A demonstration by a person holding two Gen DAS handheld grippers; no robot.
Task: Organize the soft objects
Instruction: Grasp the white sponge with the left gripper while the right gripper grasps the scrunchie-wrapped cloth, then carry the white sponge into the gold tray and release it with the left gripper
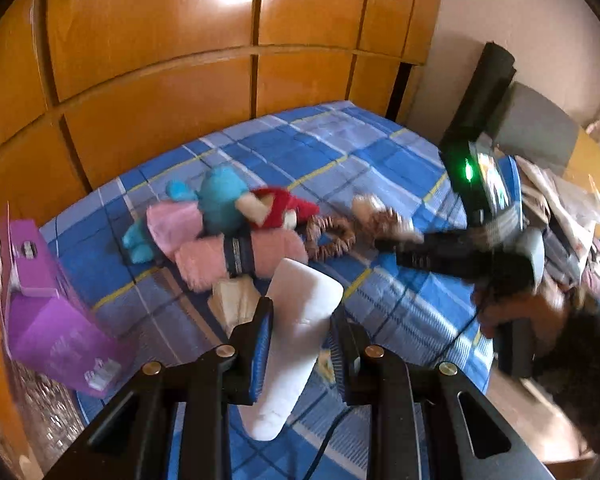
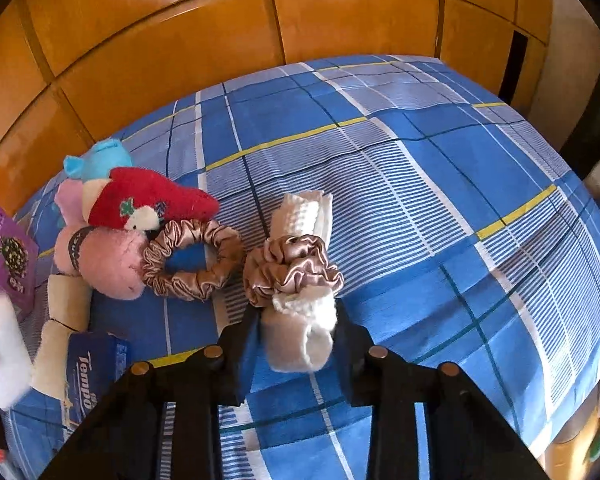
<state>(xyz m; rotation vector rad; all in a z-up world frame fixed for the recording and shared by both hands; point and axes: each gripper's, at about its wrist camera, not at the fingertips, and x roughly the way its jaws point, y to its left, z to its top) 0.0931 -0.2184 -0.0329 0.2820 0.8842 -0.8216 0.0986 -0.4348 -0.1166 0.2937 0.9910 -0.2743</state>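
My left gripper point(image 1: 302, 312) is shut on a white foam block point(image 1: 296, 332) and holds it above the blue plaid bed point(image 1: 380, 160). Beyond it lie a pink rolled towel point(image 1: 236, 258), a teal plush point(image 1: 220, 200), a red plush point(image 1: 276, 206) and a satin scrunchie point(image 1: 332, 236). My right gripper point(image 2: 298, 324) is shut on a cream rolled cloth point(image 2: 300, 320) with a brown scrunchie point(image 2: 292, 268) around it, low over the bed point(image 2: 420, 160). A second scrunchie point(image 2: 192, 260) lies beside the pink towel point(image 2: 108, 264) and the red plush point(image 2: 148, 196).
A purple box point(image 1: 52, 312) stands at the bed's left edge, also in the right wrist view point(image 2: 4, 256). A blue Tempo tissue pack point(image 2: 96, 360) lies by it. A wooden wardrobe point(image 1: 160, 60) backs the bed. Clutter point(image 1: 560, 200) sits on a side table to the right.
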